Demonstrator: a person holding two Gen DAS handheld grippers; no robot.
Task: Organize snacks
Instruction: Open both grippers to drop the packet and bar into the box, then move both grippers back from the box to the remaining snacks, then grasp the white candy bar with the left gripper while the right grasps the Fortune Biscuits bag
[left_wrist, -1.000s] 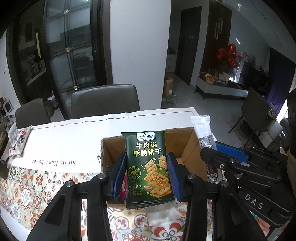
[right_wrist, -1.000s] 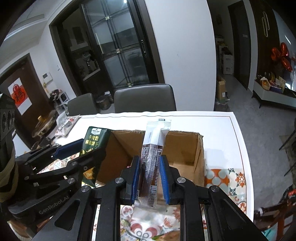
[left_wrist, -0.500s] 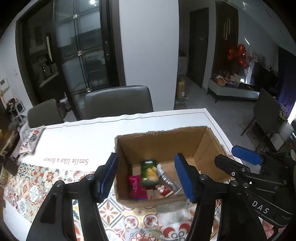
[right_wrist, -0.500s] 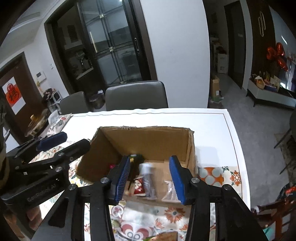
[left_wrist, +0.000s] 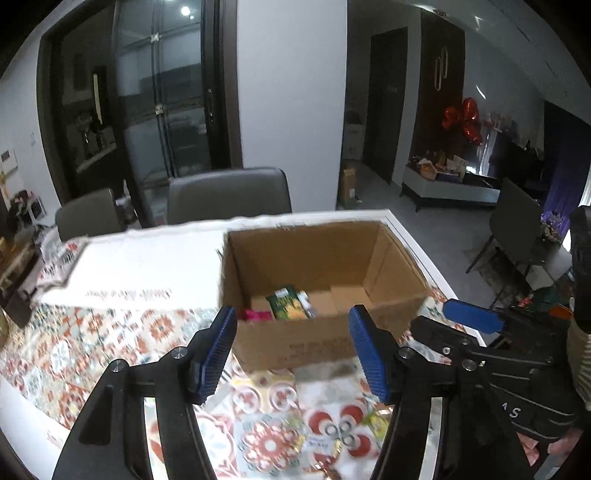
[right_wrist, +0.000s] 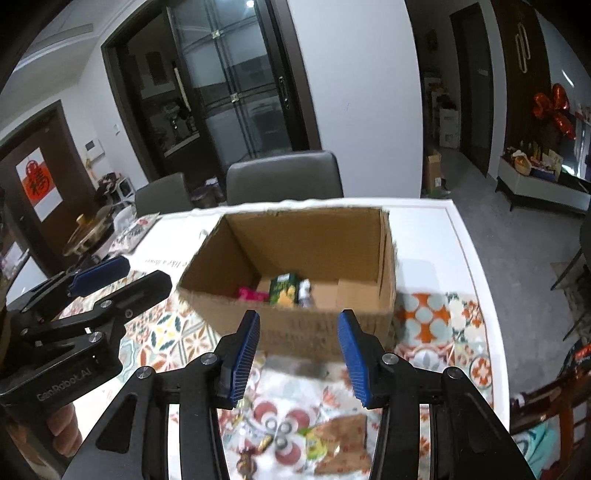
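Both grippers, left (left_wrist: 291, 347) and right (right_wrist: 297, 354), gape empty before the box (left_wrist: 317, 284) mid-counter, which holds the snacks (right_wrist: 282, 291); loose packets (right_wrist: 340, 446) by the near edge wait.

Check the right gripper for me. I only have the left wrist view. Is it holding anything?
Observer: No. The right gripper is open, with nothing between its pads. The cardboard box sits just beyond it.
Operator: Any snacks outside the box on that side?
Observer: Yes. A brown packet lies on the patterned tablecloth on the near side of the box, below the right gripper's pads.
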